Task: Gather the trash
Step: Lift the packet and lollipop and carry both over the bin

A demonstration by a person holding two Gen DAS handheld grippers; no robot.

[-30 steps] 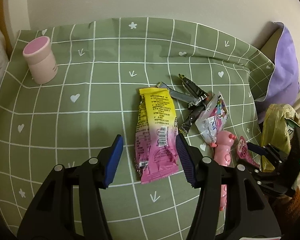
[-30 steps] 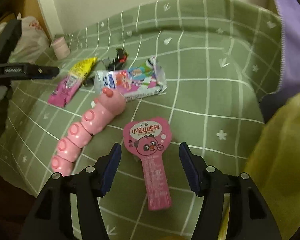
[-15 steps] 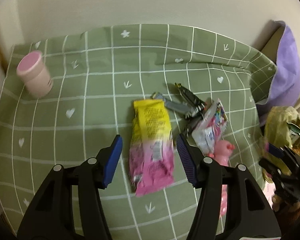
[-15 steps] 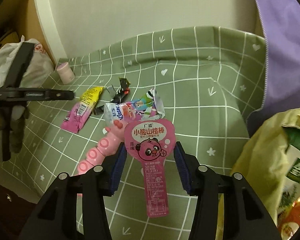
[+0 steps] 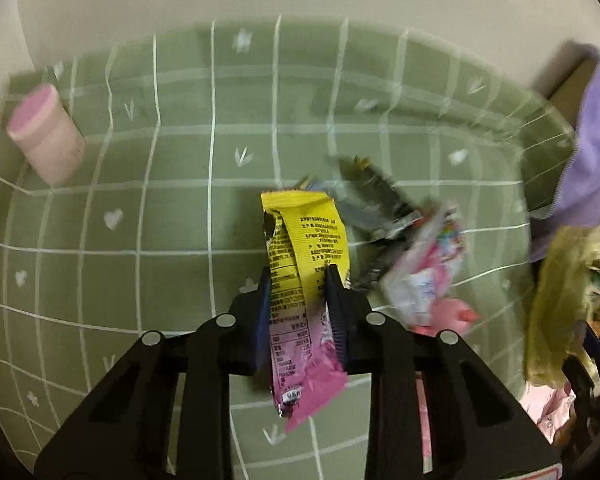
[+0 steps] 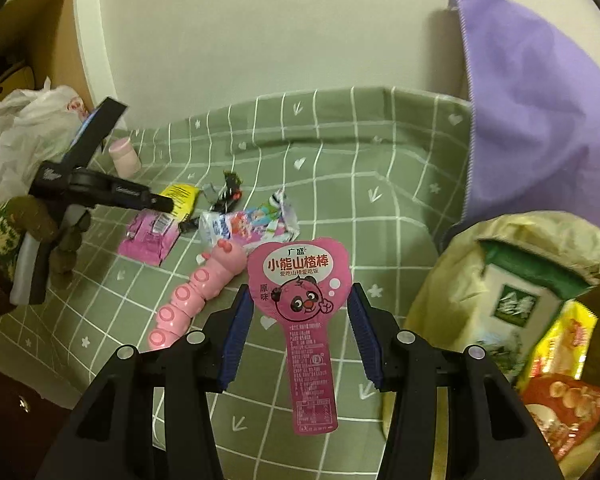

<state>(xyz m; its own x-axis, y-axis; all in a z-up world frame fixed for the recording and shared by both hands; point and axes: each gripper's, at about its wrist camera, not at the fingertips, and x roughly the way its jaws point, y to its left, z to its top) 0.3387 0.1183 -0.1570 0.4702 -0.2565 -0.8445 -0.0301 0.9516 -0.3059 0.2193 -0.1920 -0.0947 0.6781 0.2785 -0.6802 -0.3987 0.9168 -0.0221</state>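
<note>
Left wrist view is smeared with blur on its right half, so the dark wrappers [image 5: 374,204] and the crinkled white packet [image 5: 424,276] beside them are hard to read. What stays sharp is the yellow and pink wrapper [image 5: 306,264]: the left gripper [image 5: 299,280] has its blue ribbed fingers closed on it from both sides, the glossy foil creased and its pink end hanging near the camera. A smooth pink cup [image 5: 46,134] stands far left on the green checked cloth [image 5: 172,216].

From the right wrist view, the right gripper [image 6: 300,312] holds a flat pink paddle-shaped wrapper [image 6: 302,296] with a cartoon face; its fingers sit close at either edge of the round head, though whether they touch is hard to tell. A segmented pink plastic caterpillar toy [image 6: 198,292] lies just left. At the right edge a crumpled yellowish bag [image 6: 512,304] gapes, holding packets, partly cut off. A purple fabric [image 6: 540,112] hangs above it.
</note>
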